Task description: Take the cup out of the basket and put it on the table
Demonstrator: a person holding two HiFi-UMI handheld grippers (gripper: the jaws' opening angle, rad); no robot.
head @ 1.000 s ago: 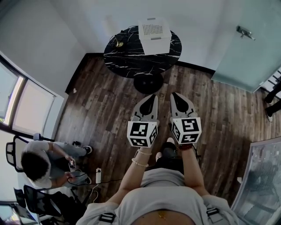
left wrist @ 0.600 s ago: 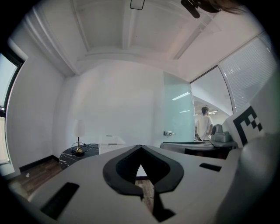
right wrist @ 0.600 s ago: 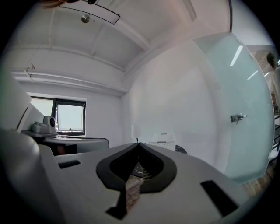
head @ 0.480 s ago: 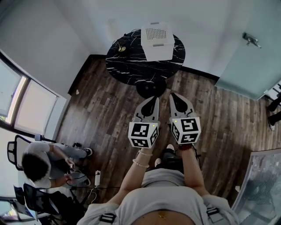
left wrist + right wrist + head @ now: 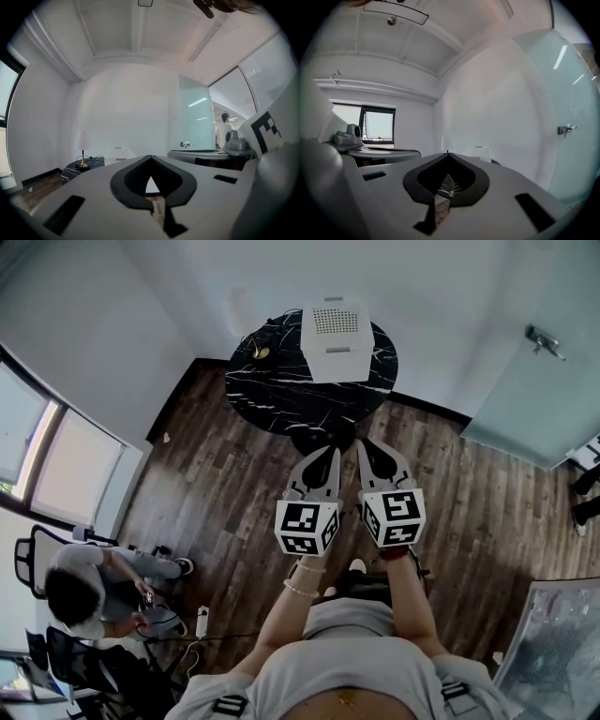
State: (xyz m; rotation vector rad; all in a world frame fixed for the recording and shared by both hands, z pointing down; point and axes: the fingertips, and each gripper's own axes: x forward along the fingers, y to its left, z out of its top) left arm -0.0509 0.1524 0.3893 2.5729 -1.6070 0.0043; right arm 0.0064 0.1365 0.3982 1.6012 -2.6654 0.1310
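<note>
Basket (image 5: 336, 326), white with a perforated top, stands on the round black marble table (image 5: 281, 381), straight ahead of both tongs and well apart from their tips; the cup cannot be made out in any view. Left gripper (image 5: 330, 454) and right gripper (image 5: 365, 444) are held side by side above the wooden floor (image 5: 225, 474), pointing toward the table, each with jaws closed tip to tip and nothing between them. A small lamp (image 5: 255, 352) stands on the table, ahead-left of the left gripper. A seated person (image 5: 89, 592) is behind and left of it.
</note>
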